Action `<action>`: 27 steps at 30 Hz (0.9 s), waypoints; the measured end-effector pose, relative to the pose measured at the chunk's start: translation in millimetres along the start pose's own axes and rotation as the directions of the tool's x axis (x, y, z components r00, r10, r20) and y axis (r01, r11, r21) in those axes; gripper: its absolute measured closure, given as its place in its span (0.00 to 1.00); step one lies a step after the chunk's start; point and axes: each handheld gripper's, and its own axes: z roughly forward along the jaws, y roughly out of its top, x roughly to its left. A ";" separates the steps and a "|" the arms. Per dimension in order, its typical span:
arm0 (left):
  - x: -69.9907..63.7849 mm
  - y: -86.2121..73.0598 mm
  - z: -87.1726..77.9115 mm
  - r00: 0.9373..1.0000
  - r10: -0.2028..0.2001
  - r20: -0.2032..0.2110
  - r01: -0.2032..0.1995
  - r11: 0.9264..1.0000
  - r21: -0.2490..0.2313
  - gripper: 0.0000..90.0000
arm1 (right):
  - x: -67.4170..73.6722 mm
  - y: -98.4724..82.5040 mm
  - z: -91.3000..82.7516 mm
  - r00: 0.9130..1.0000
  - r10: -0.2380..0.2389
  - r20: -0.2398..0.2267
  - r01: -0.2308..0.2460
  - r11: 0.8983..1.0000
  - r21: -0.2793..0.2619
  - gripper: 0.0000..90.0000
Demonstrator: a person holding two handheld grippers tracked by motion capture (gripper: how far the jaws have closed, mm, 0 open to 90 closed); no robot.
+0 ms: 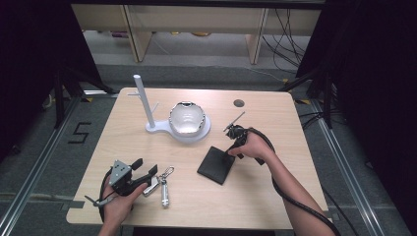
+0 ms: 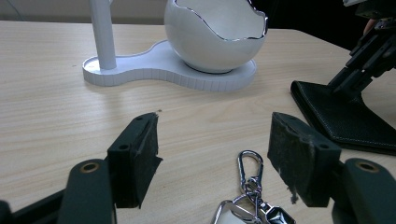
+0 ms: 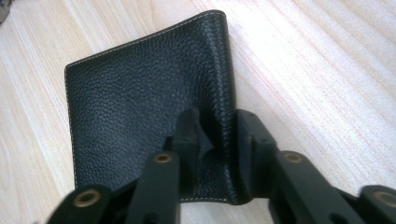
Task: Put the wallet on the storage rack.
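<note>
Wallet (image 3: 149, 102) lies right of the white egg-shaped dish (image 1: 187, 118), its folded spine pinched, seemingly firmly, between the right gripper (image 3: 215, 154) jaws; left gripper (image 2: 212, 154) rests wide apart over the keyring (image 2: 250, 186), well left of the wallet.

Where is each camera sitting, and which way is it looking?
High view: sits above the person's side, looking forward and down on the pale wooden table; both forearms, the left gripper and right gripper show.
Left gripper view: rides the left gripper, low, looking across the table past its open jaws at the silver metal keyring and white egg-shaped bowl stand.
Right gripper view: rides the right gripper, looking down at the black leather wallet, its folded edge pinched between the jaws.
Shared: the wallet appears in both gripper views.
</note>
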 end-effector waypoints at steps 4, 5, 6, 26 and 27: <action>0.3 -0.8 0.9 1.000 -0.001 0.005 0.001 1.000 -0.001 0.37 | 4.4 1.2 -1.2 1.000 0.001 0.017 -0.001 1.000 0.014 0.87; 0.2 -0.9 0.9 1.000 -0.002 0.006 0.002 1.000 -0.003 0.37 | 4.7 1.0 -1.9 1.000 0.002 0.031 -0.003 1.000 0.022 0.88; 0.3 -0.9 0.8 1.000 -0.002 0.006 0.002 1.000 -0.004 0.37 | 4.8 1.7 -1.8 1.000 -0.011 0.026 0.011 1.000 0.016 0.88; 0.3 -0.9 -1.3 1.000 -0.007 -0.003 0.007 1.000 0.000 0.37 | 63.4 -1.8 -67.6 0.927 -0.235 0.294 0.285 0.948 -0.141 0.92; 0.7 -1.3 -1.0 1.000 -0.007 0.000 0.007 1.000 -0.002 0.37 | 65.5 -2.1 -72.6 0.910 -0.251 0.329 0.312 0.939 -0.148 0.92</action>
